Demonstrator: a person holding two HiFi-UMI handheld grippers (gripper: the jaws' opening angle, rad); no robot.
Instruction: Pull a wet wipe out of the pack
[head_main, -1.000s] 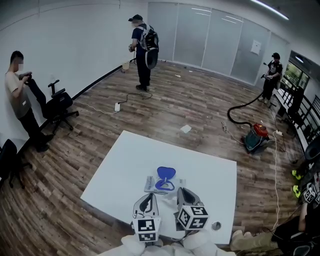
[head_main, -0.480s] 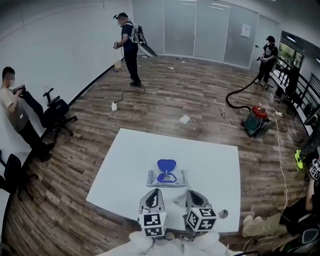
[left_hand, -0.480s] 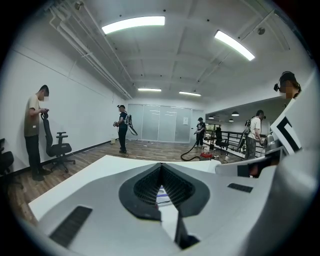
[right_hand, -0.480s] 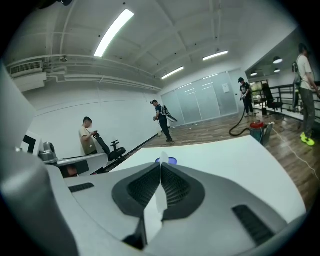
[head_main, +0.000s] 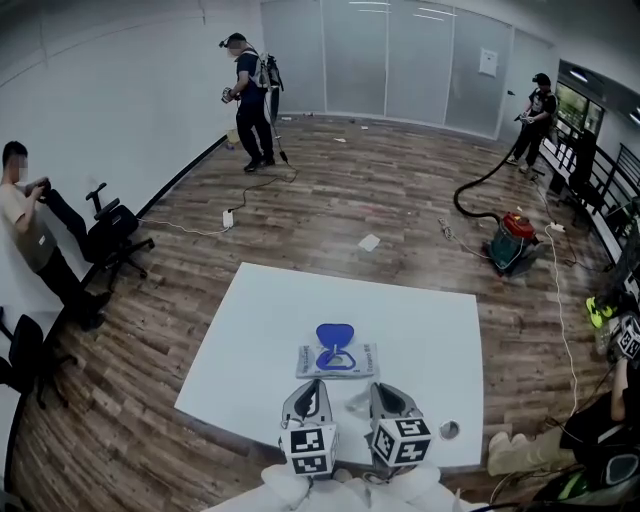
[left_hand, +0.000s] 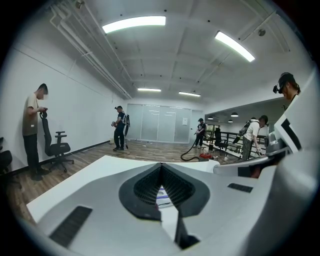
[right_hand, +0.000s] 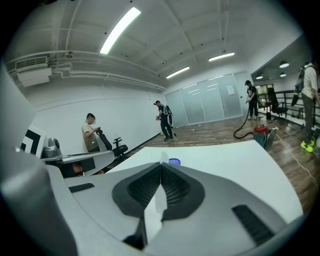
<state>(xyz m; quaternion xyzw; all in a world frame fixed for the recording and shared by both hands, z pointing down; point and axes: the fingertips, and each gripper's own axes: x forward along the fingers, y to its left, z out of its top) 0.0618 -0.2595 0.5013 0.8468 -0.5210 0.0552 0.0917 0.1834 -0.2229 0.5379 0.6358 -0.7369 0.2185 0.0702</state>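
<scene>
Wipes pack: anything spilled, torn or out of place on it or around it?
Nothing looks spilled or damaged. The wipes pack lies flat on the table with its blue lid flipped up. The right gripper is shut on a white wipe. One oddity: a small round object sits close to the table's near edge.

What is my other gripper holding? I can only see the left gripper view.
Observer: The right gripper has its jaws shut on a white wipe.
Operator: Where's the pack?
Observer: The pack lies flat on the table, just ahead of the right gripper and the left gripper.
Operator: Is its lid open?
Observer: Yes, the blue lid is flipped open toward the far side.
</scene>
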